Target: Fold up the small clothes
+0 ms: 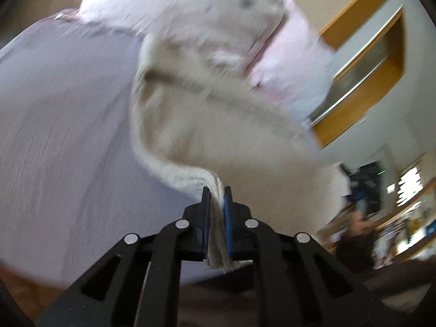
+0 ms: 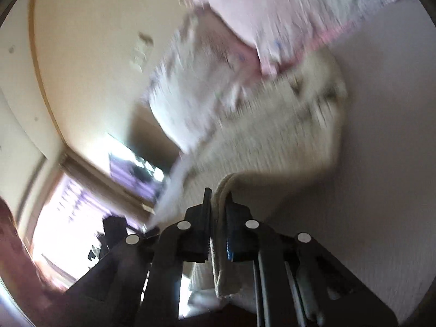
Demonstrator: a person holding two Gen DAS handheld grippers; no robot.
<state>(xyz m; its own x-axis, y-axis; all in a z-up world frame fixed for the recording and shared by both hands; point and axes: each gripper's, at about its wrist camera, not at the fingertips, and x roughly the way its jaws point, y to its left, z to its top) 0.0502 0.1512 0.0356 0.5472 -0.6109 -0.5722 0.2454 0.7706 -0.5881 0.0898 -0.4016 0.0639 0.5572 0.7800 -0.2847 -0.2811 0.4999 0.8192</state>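
A small beige knitted garment [image 1: 218, 125] hangs stretched in the air between my two grippers; it also shows in the right wrist view [image 2: 272, 147]. My left gripper [image 1: 217, 194] is shut on one edge of it, with cloth bunched between the pads. My right gripper [image 2: 218, 196] is shut on another edge, the fabric folded between its fingers. Both views are blurred by motion. The far part of the garment lies against pale pink clothes [image 1: 288, 62], which also show in the right wrist view [image 2: 272, 19].
A lilac sheet-covered surface [image 1: 62, 125] spreads under the garment, also in the right wrist view [image 2: 381, 125]. A wooden-framed wall opening [image 1: 368, 68] is to the right. A bright window [image 2: 70, 204] and a beige wall [image 2: 95, 54] are to the left.
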